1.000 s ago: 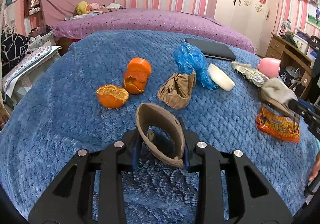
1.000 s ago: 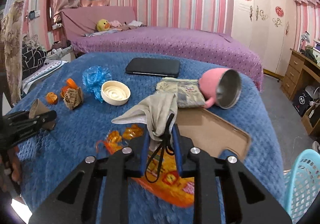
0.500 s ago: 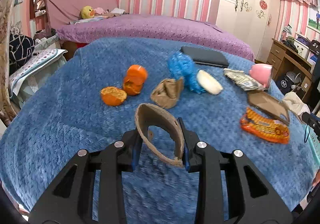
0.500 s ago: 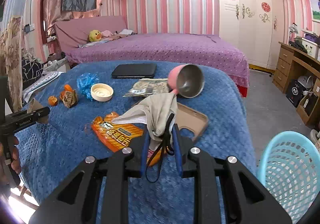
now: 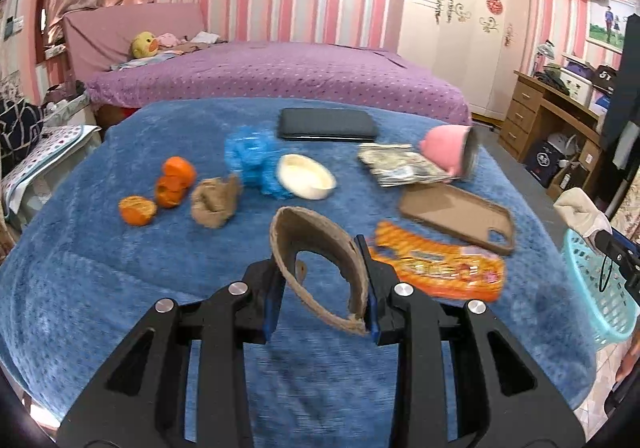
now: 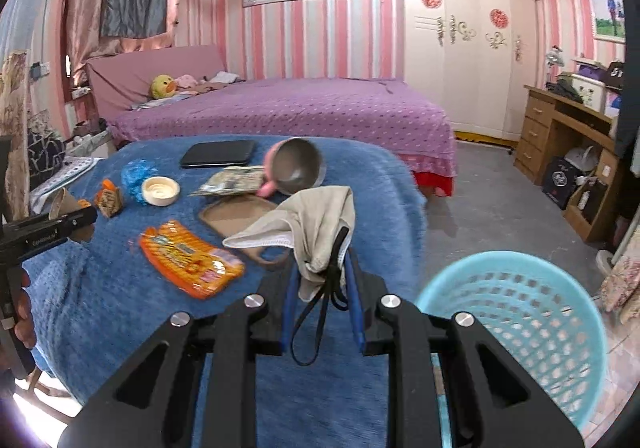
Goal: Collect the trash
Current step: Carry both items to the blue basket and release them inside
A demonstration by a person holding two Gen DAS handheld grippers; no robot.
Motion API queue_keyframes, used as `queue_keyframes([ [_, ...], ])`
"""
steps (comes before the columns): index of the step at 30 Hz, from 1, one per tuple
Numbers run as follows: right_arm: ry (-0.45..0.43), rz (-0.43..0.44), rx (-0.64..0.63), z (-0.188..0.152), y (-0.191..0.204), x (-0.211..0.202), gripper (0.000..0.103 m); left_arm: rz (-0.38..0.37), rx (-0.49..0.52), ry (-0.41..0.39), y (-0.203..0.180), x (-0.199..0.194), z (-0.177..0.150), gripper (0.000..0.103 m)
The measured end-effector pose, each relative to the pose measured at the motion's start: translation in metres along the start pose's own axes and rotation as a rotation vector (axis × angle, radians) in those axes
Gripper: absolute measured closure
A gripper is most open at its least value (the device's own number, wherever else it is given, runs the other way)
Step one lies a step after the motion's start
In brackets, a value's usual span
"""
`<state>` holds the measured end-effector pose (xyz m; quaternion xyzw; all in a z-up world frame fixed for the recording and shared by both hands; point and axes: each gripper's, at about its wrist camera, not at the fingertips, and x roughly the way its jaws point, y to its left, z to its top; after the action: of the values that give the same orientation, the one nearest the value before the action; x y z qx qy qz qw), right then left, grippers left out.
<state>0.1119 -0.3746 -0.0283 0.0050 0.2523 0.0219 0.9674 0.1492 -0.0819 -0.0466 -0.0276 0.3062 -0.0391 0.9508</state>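
Observation:
My left gripper (image 5: 322, 288) is shut on a curved strip of brown cardboard (image 5: 320, 256), held above the blue table cover (image 5: 80, 288). My right gripper (image 6: 322, 284) is shut on a beige face mask (image 6: 316, 224) with black ear loops, lifted beside a light blue mesh basket (image 6: 520, 328) on the floor at the right. On the table lie orange peels (image 5: 160, 191), a crumpled brown paper (image 5: 216, 199), a blue plastic bag (image 5: 252, 159), an orange snack wrapper (image 5: 436, 268) and a silver foil wrapper (image 5: 400, 167).
Also on the table: a white dish (image 5: 306, 175), a black case (image 5: 326, 123), a tipped pink cup (image 5: 450, 147) and a brown phone case (image 5: 460, 215). A purple bed (image 6: 300, 107) stands behind, a wooden desk (image 6: 568, 139) at the right.
Both grippers have drawn back from the table and swung right with their loads. The mask has left the table, and the blue basket has come into both views.

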Motion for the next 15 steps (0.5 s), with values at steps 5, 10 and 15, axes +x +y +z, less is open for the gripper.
queue_keyframes([
  [5,-0.021,-0.060,0.034,0.000,-0.039,-0.020,0.080,-0.047,0.028,-0.011,-0.042,-0.003,0.002,0.072],
  [10,-0.036,-0.105,0.072,-0.003,-0.072,-0.034,0.080,-0.088,0.071,-0.018,-0.084,-0.007,0.002,0.072],
  [15,-0.034,-0.144,0.103,-0.010,-0.101,-0.043,0.080,-0.120,0.108,-0.012,-0.119,-0.006,0.002,0.072],
])
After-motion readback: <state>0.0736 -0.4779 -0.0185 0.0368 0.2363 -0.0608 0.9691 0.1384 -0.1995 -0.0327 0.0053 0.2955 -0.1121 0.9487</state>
